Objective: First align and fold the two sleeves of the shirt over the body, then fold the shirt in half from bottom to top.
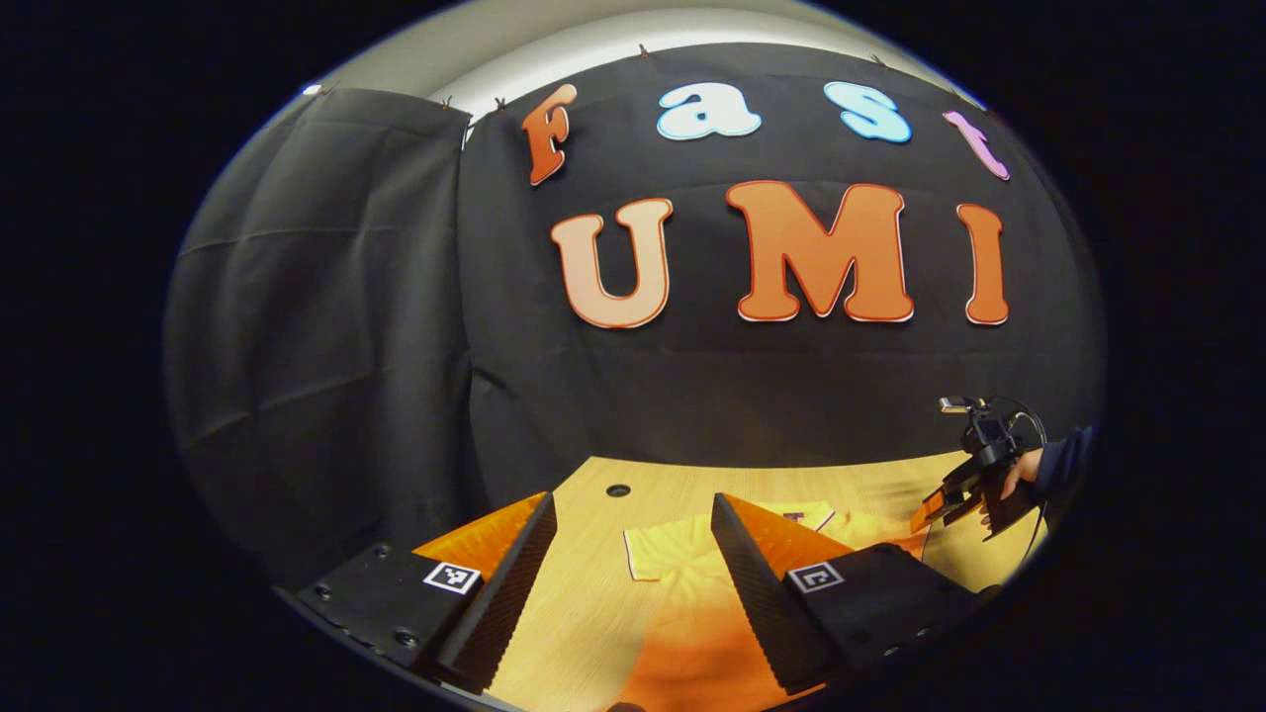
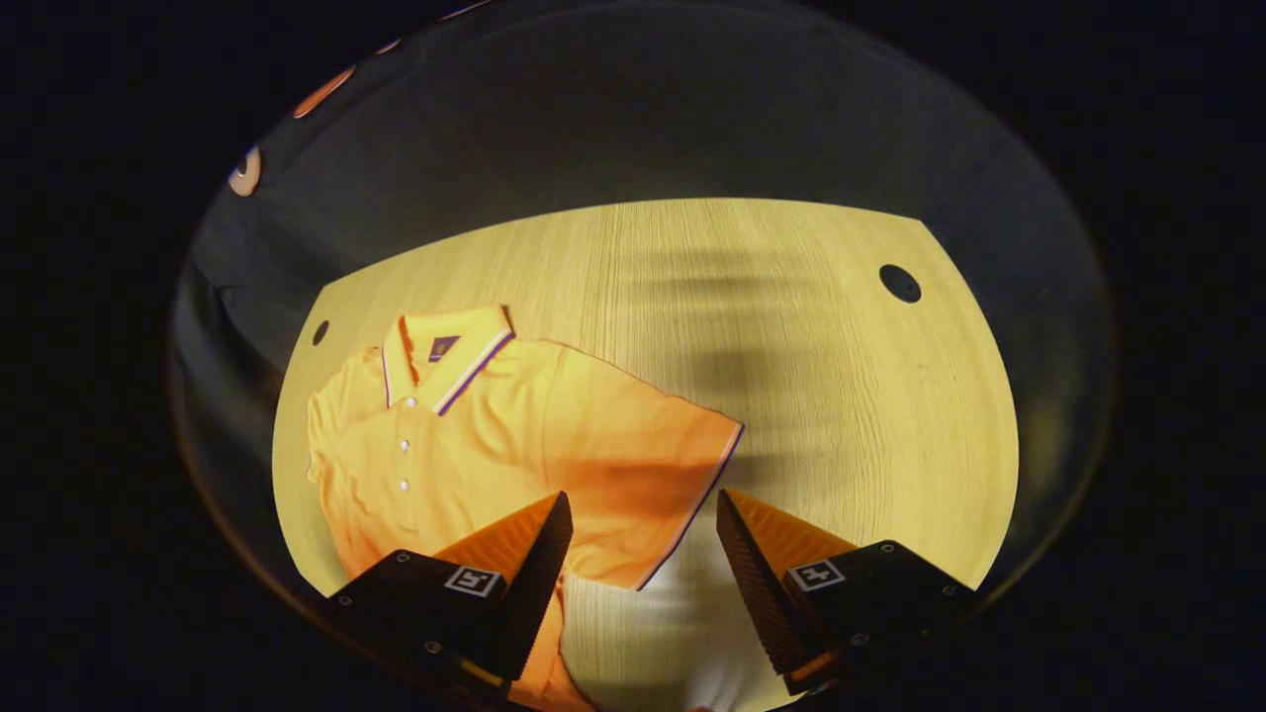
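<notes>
While the shirt (image 2: 514, 445) lies flat on the bench (image 2: 841, 396), both the left gripper (image 1: 633, 554) and right gripper (image 2: 643, 549) hover above it, jaws apart.

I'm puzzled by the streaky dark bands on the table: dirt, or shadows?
Shadows, most likely: in the right gripper view soft blurred bands cross the table beside the shirt; fisheye bends the table's edge. In the left gripper view the far claw looks slightly blurred.

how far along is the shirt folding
Barely started. The orange polo shirt lies flat on the light wooden table, one short sleeve spread outward, unfolded. The right gripper hovers over that sleeve, jaws open; the left gripper is open too. Both sleeve folds and the bottom-to-top fold remain.
</notes>
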`<control>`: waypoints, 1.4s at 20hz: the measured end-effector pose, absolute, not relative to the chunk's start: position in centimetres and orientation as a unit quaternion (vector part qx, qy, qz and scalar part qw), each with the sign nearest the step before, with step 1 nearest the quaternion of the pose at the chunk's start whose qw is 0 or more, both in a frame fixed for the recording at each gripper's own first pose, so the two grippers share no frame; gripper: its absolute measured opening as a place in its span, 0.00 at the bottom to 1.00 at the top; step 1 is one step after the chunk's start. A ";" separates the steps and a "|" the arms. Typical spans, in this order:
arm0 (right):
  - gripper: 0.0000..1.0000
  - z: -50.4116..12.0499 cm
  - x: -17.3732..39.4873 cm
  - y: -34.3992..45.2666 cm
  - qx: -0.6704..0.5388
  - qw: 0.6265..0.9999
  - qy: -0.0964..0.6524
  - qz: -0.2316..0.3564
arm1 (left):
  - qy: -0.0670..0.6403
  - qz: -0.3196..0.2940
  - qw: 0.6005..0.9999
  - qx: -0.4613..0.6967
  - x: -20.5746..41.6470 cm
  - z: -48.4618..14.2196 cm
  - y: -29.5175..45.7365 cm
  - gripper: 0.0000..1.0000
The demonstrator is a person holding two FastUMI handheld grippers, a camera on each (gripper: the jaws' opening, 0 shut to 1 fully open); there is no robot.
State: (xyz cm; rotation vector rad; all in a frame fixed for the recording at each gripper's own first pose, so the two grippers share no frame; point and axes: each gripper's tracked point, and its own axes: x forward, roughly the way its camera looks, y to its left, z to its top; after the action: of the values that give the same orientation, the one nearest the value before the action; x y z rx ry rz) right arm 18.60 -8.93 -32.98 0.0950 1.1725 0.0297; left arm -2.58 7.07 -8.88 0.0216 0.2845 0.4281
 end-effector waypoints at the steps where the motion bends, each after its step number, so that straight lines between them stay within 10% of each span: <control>1: 0.88 -33.7 18.7 -9.0 0.045 0.824 0.564 0.011 | 0.148 0.214 0.966 0.008 -2.8 -9.5 7.2 0.97; 16: 0.65 -38.7 19.2 -9.9 0.012 0.774 0.633 -0.034 | 0.202 0.209 0.957 -0.009 -2.1 -13.4 6.4 0.97; 21: 0.14 -38.3 19.4 -8.6 0.041 0.770 0.637 -0.013 | 0.206 0.202 0.957 -0.023 -1.6 -14.1 6.2 0.97; 28: 0.05 -33.3 21.3 -5.0 0.089 0.807 0.583 0.039 | 0.201 0.211 0.956 -0.035 -2.3 -14.2 7.6 0.97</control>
State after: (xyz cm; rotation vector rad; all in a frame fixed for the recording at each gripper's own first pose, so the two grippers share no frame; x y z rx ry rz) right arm 21.34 -5.04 -33.29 0.1904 1.2472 0.0839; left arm -2.31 7.60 -14.24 -0.0720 0.4089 0.4277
